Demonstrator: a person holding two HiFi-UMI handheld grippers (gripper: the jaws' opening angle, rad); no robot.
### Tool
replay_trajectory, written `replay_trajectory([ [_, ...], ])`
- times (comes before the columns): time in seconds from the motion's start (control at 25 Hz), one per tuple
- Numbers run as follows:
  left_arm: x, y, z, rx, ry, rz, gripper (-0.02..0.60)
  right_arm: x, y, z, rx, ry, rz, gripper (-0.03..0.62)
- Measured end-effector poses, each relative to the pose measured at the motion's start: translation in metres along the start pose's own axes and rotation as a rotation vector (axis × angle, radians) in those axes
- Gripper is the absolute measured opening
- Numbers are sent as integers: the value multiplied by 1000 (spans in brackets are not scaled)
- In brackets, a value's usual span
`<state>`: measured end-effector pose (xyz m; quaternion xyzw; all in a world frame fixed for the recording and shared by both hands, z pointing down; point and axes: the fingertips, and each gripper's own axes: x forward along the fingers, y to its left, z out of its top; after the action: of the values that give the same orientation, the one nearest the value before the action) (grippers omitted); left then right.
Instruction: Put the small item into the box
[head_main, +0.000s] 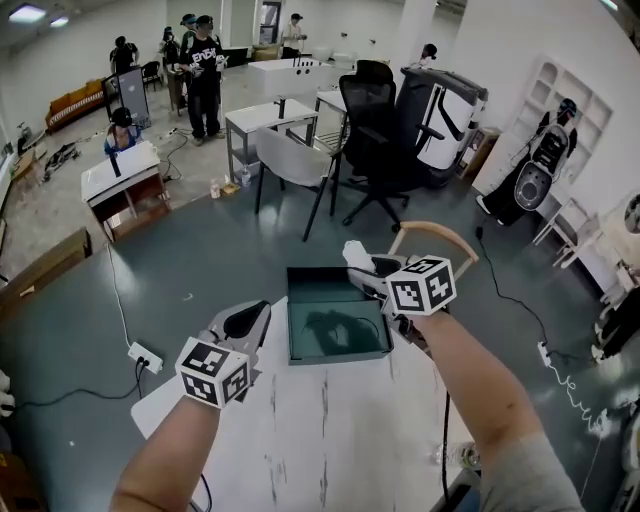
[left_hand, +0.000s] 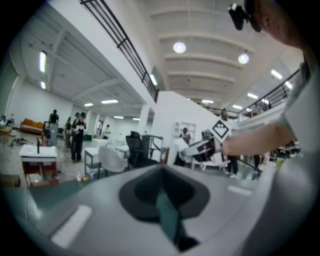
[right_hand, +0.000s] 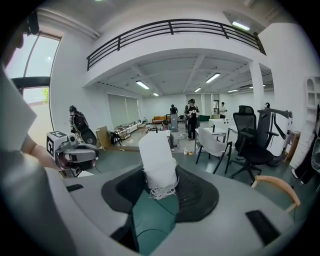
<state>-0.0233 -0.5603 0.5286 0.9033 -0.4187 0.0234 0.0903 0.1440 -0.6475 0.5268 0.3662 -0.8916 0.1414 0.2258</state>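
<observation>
An open dark-green box (head_main: 336, 271) sits on the white table (head_main: 330, 430) with nothing inside but shadows. My right gripper (head_main: 362, 265) hangs over the box's far right corner, shut on a small white woven item (head_main: 356, 252). In the right gripper view the white item (right_hand: 157, 159) stands up between the jaws, with frayed threads at its lower end. My left gripper (head_main: 245, 322) hovers left of the box above the table's left edge. Its jaws meet with nothing between them. The left gripper view shows the right gripper (left_hand: 200, 148) across from it.
A wooden chair back (head_main: 433, 235) stands just behind the table at the right. Further back are a black office chair (head_main: 375, 130) and a grey chair (head_main: 290, 160). A power strip (head_main: 145, 357) and cables lie on the floor at the left. Several people stand far back.
</observation>
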Motion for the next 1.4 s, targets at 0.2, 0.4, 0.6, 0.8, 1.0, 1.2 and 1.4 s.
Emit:
replay_trajectory([
  [0.2, 31, 15, -16, -12, 4, -5, 6, 38, -16, -21, -42, 92, 15, 176],
  [0.4, 52, 28, -32, -35, 14, -2, 6, 68, -24, -31, -61, 160, 38, 176],
  [0.6, 70, 38, -42, -44, 11, 7, 6, 86, -34, -45, -84, 227, 52, 176],
  [0.8, 86, 43, -51, -45, 15, 0, 6, 100, -45, -64, -90, 300, 67, 176],
  [1.0, 94, 46, -58, -45, 12, -2, 5, 113, -51, -79, -111, 351, 75, 176],
  [1.2, 100, 47, -61, -49, 12, -6, 6, 120, -47, -95, -173, 425, 123, 176],
  [1.4, 102, 47, -62, -51, 10, -12, 6, 127, -45, -110, -201, 492, 140, 176],
])
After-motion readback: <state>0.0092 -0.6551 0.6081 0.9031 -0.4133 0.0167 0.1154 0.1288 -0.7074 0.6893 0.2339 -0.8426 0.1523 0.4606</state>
